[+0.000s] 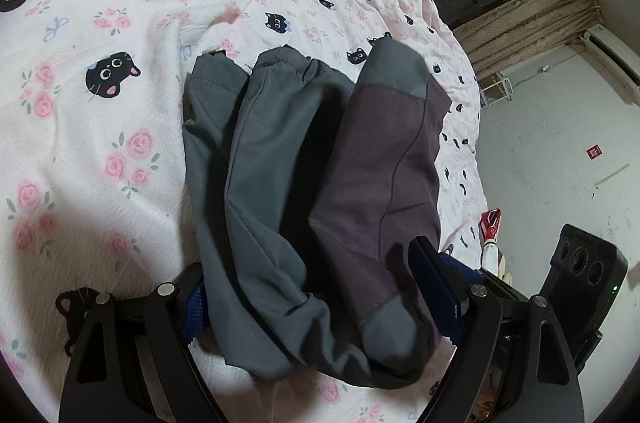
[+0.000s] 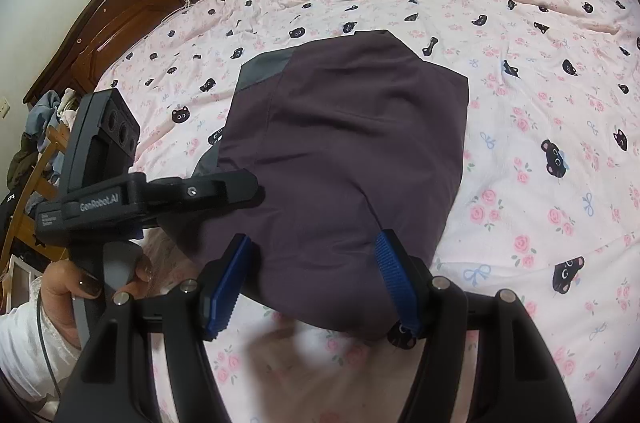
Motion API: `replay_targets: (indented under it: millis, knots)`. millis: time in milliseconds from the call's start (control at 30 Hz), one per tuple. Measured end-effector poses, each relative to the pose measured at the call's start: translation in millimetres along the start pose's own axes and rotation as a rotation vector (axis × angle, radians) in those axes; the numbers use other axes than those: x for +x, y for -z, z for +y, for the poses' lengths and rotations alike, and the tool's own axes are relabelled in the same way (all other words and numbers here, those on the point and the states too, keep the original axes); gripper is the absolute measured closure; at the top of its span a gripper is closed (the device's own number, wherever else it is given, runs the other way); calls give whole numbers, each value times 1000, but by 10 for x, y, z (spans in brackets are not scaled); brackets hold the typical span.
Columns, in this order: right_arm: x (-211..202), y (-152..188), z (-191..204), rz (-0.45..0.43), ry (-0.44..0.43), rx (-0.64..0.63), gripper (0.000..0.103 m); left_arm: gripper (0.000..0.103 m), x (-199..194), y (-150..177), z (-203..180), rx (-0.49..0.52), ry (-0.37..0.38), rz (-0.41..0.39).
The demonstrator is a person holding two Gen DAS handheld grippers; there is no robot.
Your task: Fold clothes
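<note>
The garment [image 2: 344,159], dark purple with grey panels, lies on the bed [image 2: 540,127] as a folded bundle. In the right wrist view it shows a broad purple face with a grey strip along its far left edge. In the left wrist view it looks thicker, with grey folds [image 1: 264,159] bunched beside the purple panel [image 1: 380,167] and a deep shadowed crease between them.

The right gripper [image 2: 314,277] has its jaws spread, one blue pad on either side of the near edge of the purple face; whether the pads press the cloth cannot be told, though they seem to straddle it rather than pinch it. The left gripper [image 1: 316,307] also stands wide, its jaws flanking the near end of the bundle, the left pad half hidden under grey cloth. In the right wrist view it reaches in from the left, held by a hand [image 2: 76,287], its finger [image 2: 224,189] lying at the purple edge.

The step in hand appears to be settling or re-gripping the bundle for another fold. Doing it well probably means gathering all layers at the near edge, not the top one alone, so the grey folds do not slide out. Both sides should be taken evenly and the cloth kept low over the bed, so the soft bedding beneath is not dragged along.
</note>
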State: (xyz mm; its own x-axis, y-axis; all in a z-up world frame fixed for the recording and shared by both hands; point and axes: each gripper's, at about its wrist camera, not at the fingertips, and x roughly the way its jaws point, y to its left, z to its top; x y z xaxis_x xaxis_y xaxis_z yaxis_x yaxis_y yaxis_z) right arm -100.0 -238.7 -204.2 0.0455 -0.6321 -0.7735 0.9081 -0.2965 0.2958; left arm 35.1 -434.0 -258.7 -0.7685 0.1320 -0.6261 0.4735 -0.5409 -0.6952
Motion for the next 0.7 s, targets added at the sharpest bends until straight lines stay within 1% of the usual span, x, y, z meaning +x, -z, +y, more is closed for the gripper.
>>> replay_targets:
  millis: [33,67,100,200,233,267,467,533,633,700]
  knots:
    - [1,2,1,0,0,0,36,27,12,3,-3,13,-12,4]
    - [3,5,2,0,0,1,36,35,16,9,-3,26,-24,8]
    - [5,7,3,0,-1,1,36,39,19,14,3,32,-28,10]
    - [20,8,19,2,0,-5,36,54,8,22,63,32,-13,10]
    - [25,9,29,3,1,-7,36,61,0,26,94,28,-7,7]
    - [32,9,41,4,2,-10,36,64,-8,31,122,23,1,4]
    - [50,-1,78,6,6,-18,36,76,-78,82,189,0,62,-30]
    - [27,-13,58,0,-6,-2,36,80,-111,80,188,-6,81,-42]
    - [-73,-35,-69,-36,-88,78,36,83,-146,60,205,-24,108,-52]
    - [-140,-43,-192,-60,-155,146,36,84,-165,57,194,-22,110,-56]
